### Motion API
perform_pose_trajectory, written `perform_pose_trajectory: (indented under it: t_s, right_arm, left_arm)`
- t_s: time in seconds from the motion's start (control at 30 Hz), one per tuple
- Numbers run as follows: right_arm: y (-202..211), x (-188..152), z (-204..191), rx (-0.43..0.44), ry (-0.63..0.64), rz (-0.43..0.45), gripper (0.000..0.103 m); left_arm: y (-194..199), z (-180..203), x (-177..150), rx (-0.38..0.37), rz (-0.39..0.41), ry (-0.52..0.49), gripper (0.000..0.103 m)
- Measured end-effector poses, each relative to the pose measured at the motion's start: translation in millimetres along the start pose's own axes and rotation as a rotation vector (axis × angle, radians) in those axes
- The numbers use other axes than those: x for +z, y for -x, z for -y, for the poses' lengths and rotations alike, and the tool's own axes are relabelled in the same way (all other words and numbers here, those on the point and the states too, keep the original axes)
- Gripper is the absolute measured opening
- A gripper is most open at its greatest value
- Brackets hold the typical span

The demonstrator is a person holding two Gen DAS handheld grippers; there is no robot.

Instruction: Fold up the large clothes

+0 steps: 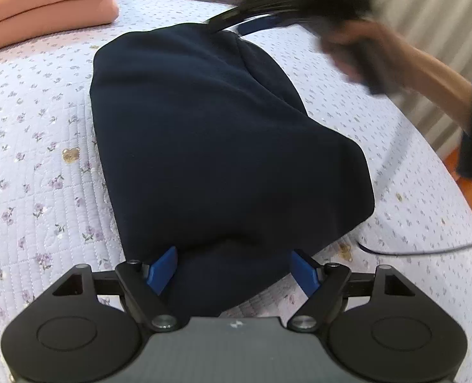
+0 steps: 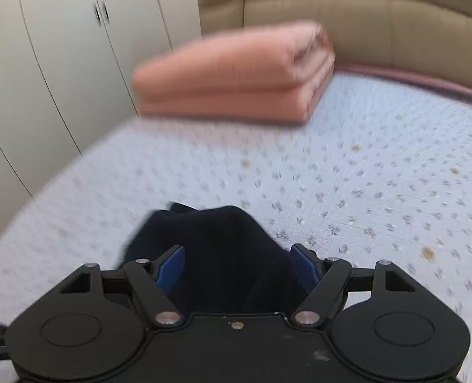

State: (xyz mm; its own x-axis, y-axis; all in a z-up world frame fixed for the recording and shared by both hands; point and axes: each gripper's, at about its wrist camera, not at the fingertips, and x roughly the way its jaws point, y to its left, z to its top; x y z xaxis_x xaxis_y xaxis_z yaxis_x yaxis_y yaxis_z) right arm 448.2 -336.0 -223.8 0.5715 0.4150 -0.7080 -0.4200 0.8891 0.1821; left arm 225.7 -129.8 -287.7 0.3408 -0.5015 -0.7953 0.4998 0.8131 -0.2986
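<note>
The quilted bed [image 1: 38,146] carries a peach blanket [image 2: 236,79] at its head and the navy garment [image 1: 210,134] folded in the middle. Left tongs [image 1: 232,269] straddle its near edge, apart; right tongs [image 2: 236,268] apart too, clamping nothing, probably repositioning.

Navy garment [image 1: 210,134] — lilac floral quilt [image 1: 44,146] (peach blanket [image 1: 44,3] folded).

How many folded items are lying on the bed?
2: a navy garment mid-bed by the left gripper, and a pink blanket near the headboard. Others may be out of view.
</note>
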Motion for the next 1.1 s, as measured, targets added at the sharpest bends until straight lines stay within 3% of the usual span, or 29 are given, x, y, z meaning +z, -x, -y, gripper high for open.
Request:
perform_pose_trajectory:
  t_s: [0.1, 0.13, 0.17, 0.2, 0.33, 0.4, 0.43, 0.5, 0.53, 0.57, 0.6, 0.63, 0.67, 0.7, 0.83, 0.93, 1.03, 1.07, 1.1]
  right_arm:
    - [-48, -3, 4, -0.038, 0.012, -0.08, 0.086]
    - [-55, -5, 5, -0.031, 0.002, -0.097, 0.076]
    - [-57, -9, 4, -0.037, -0.013, -0.084, 0.009]
    - [-54, -12, 3, -0.066, -0.029, -0.057, 0.006]
    - [-36, -13, -7, -0.226, 0.037, 0.073, 0.003]
    - [-45, -8, 19, -0.31, -0.051, 0.07, 0.0]
    - [-51, -10, 40, -0.288, -0.157, 0.039, 0.0]
    - [-51, -17, 60, -0.299, -0.231, 0.033, 0.0]
    - [-44, -22, 69, -0.263, -0.286, 0.045, 0.0]
    - [-37, -28, 81, -0.177, -0.363, 0.043, 0.009]
    - [-29, -34, 90, -0.097, -0.438, 0.043, 0.033]
    - [-17, -42, 97, -0.033, -0.506, 0.05, 0.048]
    - [-5, -50, 100, 0.004, -0.549, 0.052, 0.074]
    - [5, -55, 98, 0.025, -0.559, 0.053, 0.086]
    - [41, -81, 79, 0.103, -0.55, -0.007, 0.086]
    - [51, -104, 60, 0.151, -0.54, -0.047, 0.086]
    - [39, -118, 43, 0.121, -0.521, -0.114, 0.086]
    - [37, -121, 40, 0.135, -0.521, -0.099, 0.059]
    - [41, -122, 35, 0.127, -0.492, -0.045, 0.018]
  left_arm:
    - [0, 3, -2, 0.002, -0.002, -0.033, 0.079]
    - [1, 0, -2, -0.009, 0.002, -0.012, 0.079]
    - [2, -2, -2, -0.021, 0.005, 0.008, 0.079]
    - [2, -5, -1, -0.032, 0.006, 0.026, 0.079]
    - [9, -9, 5, -0.067, 0.017, 0.068, 0.078]
    - [10, -8, 7, -0.075, 0.021, 0.064, 0.078]
    - [8, -8, 7, -0.065, 0.002, 0.059, 0.078]
    - [4, -8, 5, -0.053, -0.011, 0.051, 0.079]
    - [5, -8, 4, -0.061, -0.009, 0.047, 0.079]
    - [8, -9, 5, -0.072, -0.013, 0.053, 0.079]
    - [11, -11, 6, -0.089, -0.02, 0.067, 0.079]
    - [15, -15, 10, -0.118, -0.027, 0.093, 0.079]
    - [19, -20, 12, -0.151, -0.03, 0.122, 0.079]
    - [24, -25, 15, -0.186, -0.027, 0.156, 0.081]
    - [41, -47, 29, -0.189, 0.027, 0.286, 0.096]
    - [32, -62, 41, -0.157, 0.025, 0.313, 0.096]
    - [13, -73, 50, -0.13, 0.001, 0.326, 0.094]
    - [9, -76, 53, -0.126, -0.002, 0.328, 0.094]
    - [6, -77, 54, -0.119, 0.0, 0.329, 0.093]
